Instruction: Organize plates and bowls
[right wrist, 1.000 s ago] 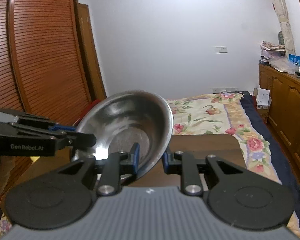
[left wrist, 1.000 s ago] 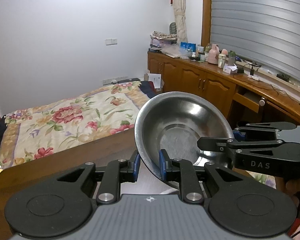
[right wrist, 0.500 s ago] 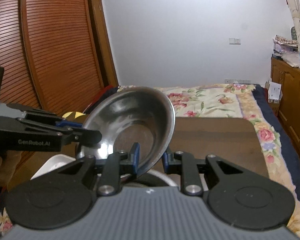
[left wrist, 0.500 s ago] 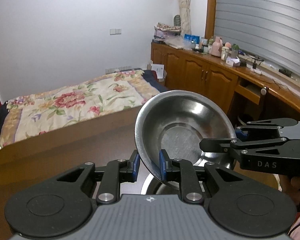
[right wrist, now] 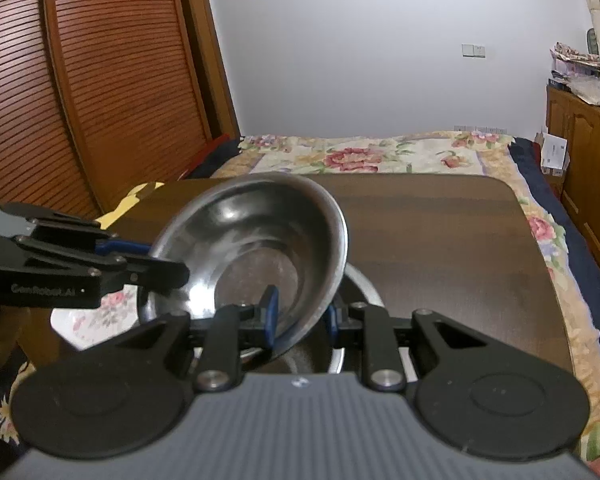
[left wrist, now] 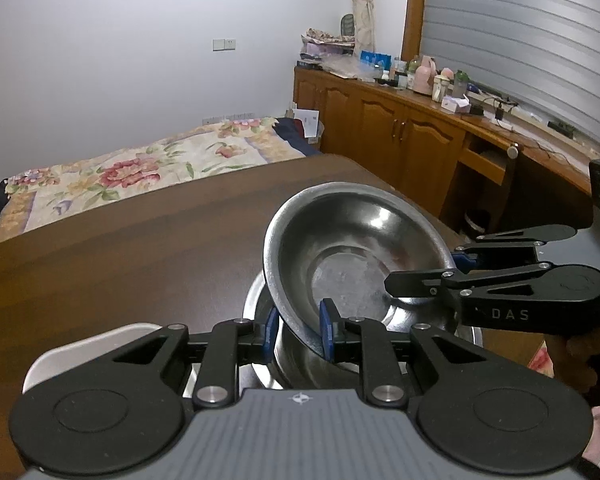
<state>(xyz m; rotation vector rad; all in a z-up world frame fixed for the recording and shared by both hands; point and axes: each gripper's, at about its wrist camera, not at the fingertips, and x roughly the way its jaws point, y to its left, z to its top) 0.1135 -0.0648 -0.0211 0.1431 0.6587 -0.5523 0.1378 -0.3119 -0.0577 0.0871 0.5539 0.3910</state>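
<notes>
Both claws grip one steel bowl (left wrist: 352, 248) — above another bowl (left wrist: 260, 300).

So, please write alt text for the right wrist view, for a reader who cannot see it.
Two grippers, right and left, hold a tilted steel bowl by its rim over another steel bowl on a dark wooden table; a flowered bed lies behind.

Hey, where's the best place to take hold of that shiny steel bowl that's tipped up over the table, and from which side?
Grip the shiny steel bowl by its thin rim, one pad inside and one outside, coming from opposite sides. That is how the left claw and right claw hold it now; its smooth, curved wall offers nothing else to pinch.
</notes>
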